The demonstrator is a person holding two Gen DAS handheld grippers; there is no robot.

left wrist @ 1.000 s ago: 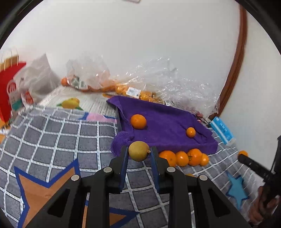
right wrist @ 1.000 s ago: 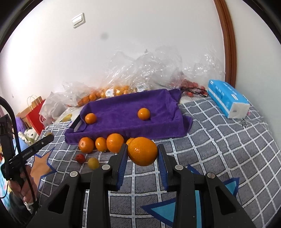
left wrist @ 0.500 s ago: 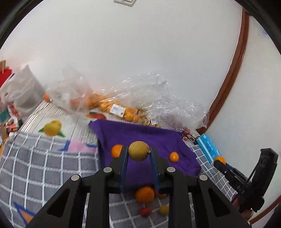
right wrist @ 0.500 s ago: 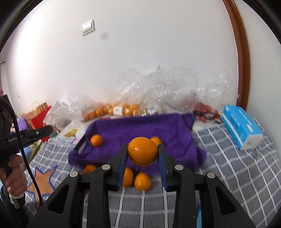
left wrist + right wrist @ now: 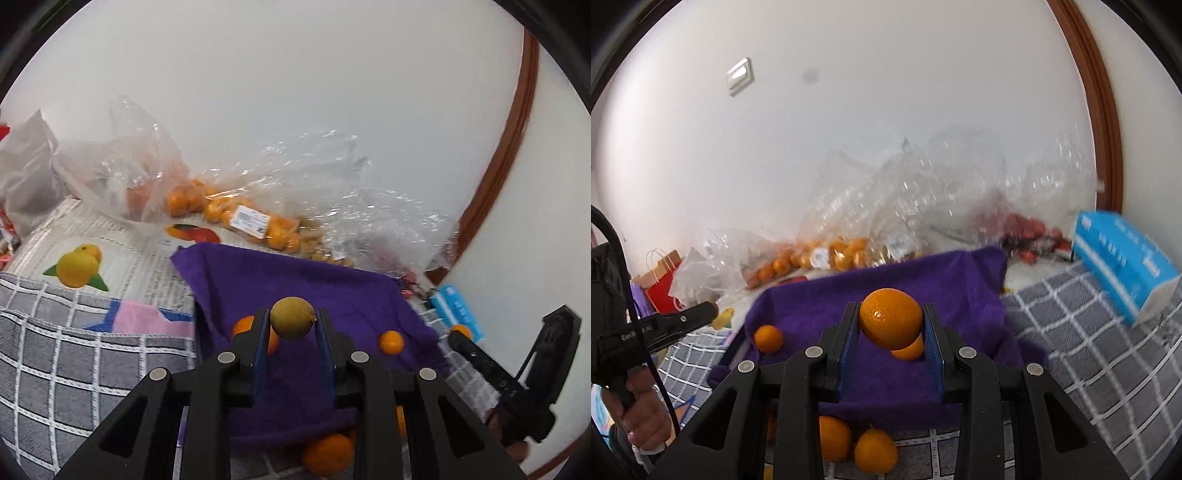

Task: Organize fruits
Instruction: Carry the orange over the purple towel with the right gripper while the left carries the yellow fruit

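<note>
Only a partial "Gen…" print, perhaps, on the left tongs (image 5: 698, 314).

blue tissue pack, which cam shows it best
The right wrist view: the blue tissue pack lies whole and large at the right, on the grey checked blanket beside the purple towel. In the left wrist view it is only a small sliver beyond the towel's far corner, near the right gripper's tip.

Soft, even light fills both views — the white wall (image 5: 295, 110) reads bright, with no hard shadows. A small highlight glints on the held orange (image 5: 891, 324). The clear plastic bags (image 5: 923, 206) sparkle and smear with motion blur. Fisheye bending curves the door frame (image 5: 506, 155); corners fall to black vignette.
</note>
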